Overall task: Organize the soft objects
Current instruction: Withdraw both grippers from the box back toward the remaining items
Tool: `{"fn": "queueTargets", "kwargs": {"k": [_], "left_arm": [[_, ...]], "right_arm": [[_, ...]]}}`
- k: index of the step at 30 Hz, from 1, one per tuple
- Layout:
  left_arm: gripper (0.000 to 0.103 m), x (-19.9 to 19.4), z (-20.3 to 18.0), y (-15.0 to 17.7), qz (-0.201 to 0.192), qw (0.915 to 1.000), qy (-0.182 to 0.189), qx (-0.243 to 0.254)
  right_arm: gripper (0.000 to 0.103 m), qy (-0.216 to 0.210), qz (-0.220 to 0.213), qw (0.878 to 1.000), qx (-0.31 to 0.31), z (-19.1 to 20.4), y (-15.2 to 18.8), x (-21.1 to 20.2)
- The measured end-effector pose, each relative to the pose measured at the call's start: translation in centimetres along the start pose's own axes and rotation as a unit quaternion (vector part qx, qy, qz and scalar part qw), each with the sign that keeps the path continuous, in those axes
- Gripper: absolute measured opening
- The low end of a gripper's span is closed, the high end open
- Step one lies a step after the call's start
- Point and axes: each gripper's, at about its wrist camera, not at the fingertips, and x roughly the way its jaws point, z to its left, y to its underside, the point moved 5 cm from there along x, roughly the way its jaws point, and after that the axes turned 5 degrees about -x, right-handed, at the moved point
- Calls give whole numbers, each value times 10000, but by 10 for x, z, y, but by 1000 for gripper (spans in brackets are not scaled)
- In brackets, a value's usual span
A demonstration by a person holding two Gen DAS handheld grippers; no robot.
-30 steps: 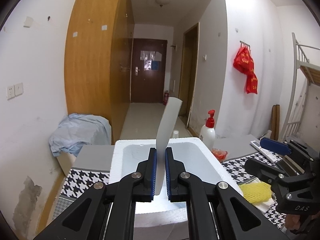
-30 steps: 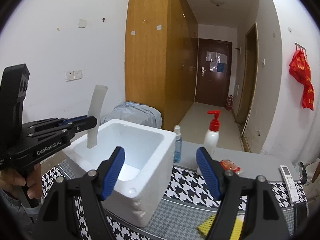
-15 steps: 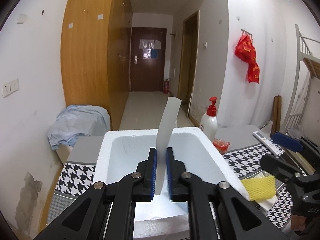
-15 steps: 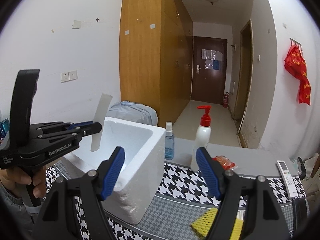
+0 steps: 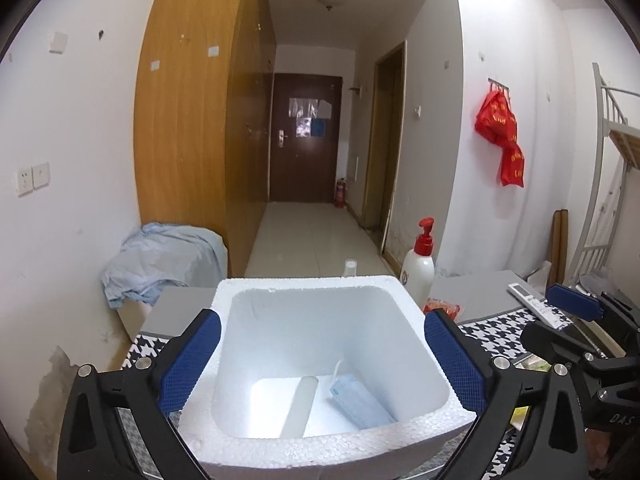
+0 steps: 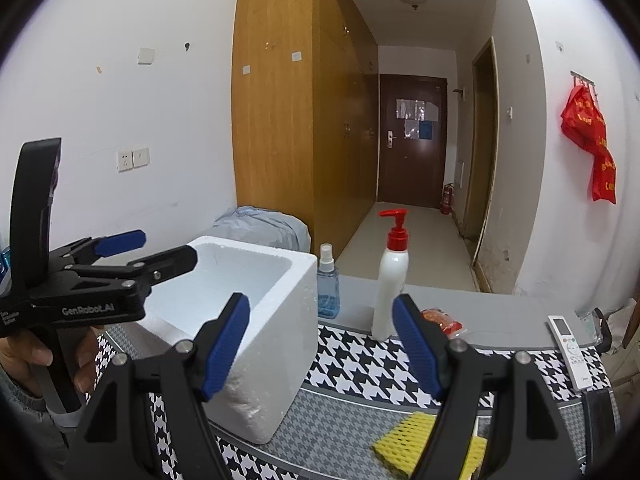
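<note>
Strip [image 5: 299, 407] and mask [image 5: 357, 401] side by side in box [image 5: 316, 285] — bottles [image 6: 391, 276] right.

The left gripper [image 5: 320, 356] hangs spread wide above the white foam box [image 5: 328, 446]. On the box's floor a pale strip [image 5: 300, 406] lies flat, just left of a blue face mask [image 5: 358, 402] resting against the box's right wall.

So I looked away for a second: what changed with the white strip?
The left hand-held gripper opened and let go of the strip; it now lies in the foam box beside the mask. The right hand-held gripper stayed open; the yellow sponge stayed on the table.
</note>
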Motion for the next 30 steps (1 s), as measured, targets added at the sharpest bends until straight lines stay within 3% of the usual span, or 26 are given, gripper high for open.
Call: {"fn": "queueTargets", "kwargs": {"k": [8,12,21,30], "left_arm": [[102,-18,-8,0,-139,9999,39,35],[102,-28,-11,-2,-231,9997,41,29],[102,-42,-26,1,-344,9993,58,92],[102,-52,-45,11,-358,9987,304,184]], "right_arm": [[78,54,-56,10000,33,-5,2,-12],[92,141,-189,9997,39,-7,3,-22],[99,274,-346,9990,95,-15,5,-34],[102,424,-431,9979,232,-27,14,-47]]}}
